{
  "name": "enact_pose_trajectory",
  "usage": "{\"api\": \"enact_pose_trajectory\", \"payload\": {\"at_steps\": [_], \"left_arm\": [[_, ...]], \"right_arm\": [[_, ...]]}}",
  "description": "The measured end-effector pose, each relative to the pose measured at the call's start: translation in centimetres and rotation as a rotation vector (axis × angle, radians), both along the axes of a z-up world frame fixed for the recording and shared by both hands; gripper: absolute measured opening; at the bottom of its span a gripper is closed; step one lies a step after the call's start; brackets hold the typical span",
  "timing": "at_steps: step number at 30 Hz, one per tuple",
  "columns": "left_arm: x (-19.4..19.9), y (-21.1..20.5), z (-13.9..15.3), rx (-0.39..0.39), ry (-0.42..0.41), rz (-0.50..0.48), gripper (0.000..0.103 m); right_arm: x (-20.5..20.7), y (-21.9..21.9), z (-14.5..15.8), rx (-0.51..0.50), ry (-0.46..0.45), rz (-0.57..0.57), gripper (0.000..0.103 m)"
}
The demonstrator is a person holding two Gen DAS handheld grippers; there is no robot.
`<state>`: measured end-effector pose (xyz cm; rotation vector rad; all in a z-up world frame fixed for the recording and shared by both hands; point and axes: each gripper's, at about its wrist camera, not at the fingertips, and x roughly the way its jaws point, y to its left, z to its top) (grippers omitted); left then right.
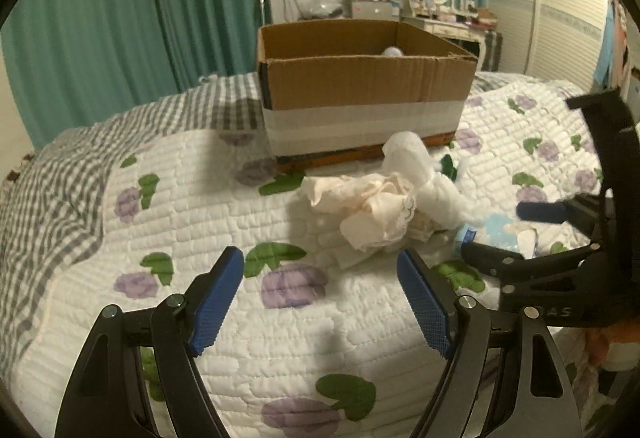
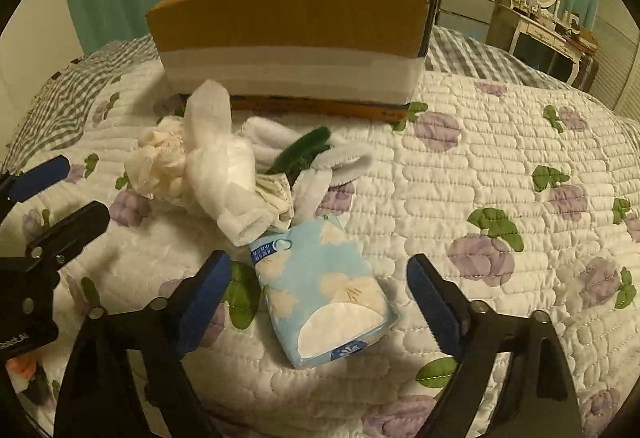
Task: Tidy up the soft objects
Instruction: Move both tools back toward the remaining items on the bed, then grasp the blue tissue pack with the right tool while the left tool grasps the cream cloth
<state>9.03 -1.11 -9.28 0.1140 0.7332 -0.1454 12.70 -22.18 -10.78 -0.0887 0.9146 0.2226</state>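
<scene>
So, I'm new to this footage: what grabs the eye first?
A big open cardboard box sits at the back of the flowered quilt. In front of it lies a heap of pale soft cloths. Nearest the right gripper, between its open jaws, lies a light blue tissue pack.

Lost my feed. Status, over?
Both grippers open: left, right. Blue tissue pack between right pads, untouched. Box behind pile, path clear.

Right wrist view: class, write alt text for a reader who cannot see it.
The open right gripper straddles a light blue tissue pack lying on a floral quilt, its pads apart from the pack. Behind the pack lies a heap of white cloths, then an open cardboard box.
</scene>
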Motion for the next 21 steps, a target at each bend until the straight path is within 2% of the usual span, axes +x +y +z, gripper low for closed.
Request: {"api": "enact_pose_trajectory", "payload": {"at_steps": [2, 7, 10, 15, 21], "left_arm": [[-0.1, 0.1, 0.1, -0.006, 0.001, 0.003, 0.080], [-0.4, 0.4, 0.3, -0.017, 0.007, 0.013, 0.080], [-0.7, 0.3, 0.7, -0.023, 0.009, 0.011, 0.080], [-0.5, -0.7, 1.3, -0.013, 0.007, -0.007, 0.080], [1.8, -2.3, 0.8, -0.046, 0.045, -0.036, 0.077]], "right_arm": [[0.2, 0.1, -0.4, 0.000, 0.020, 0.004, 0.072], [0.1, -0.3, -0.3, 0.031, 0.035, 0.010, 0.059], [-0.8, -0.8, 0.6, 0.048, 0.018, 0.011, 0.057], [-2.8, -1.9, 3.5, 0.060, -0.072, -0.002, 0.057], [-1.5, -3.2, 5.5, 0.063, -0.126, -0.039, 0.057]]}}
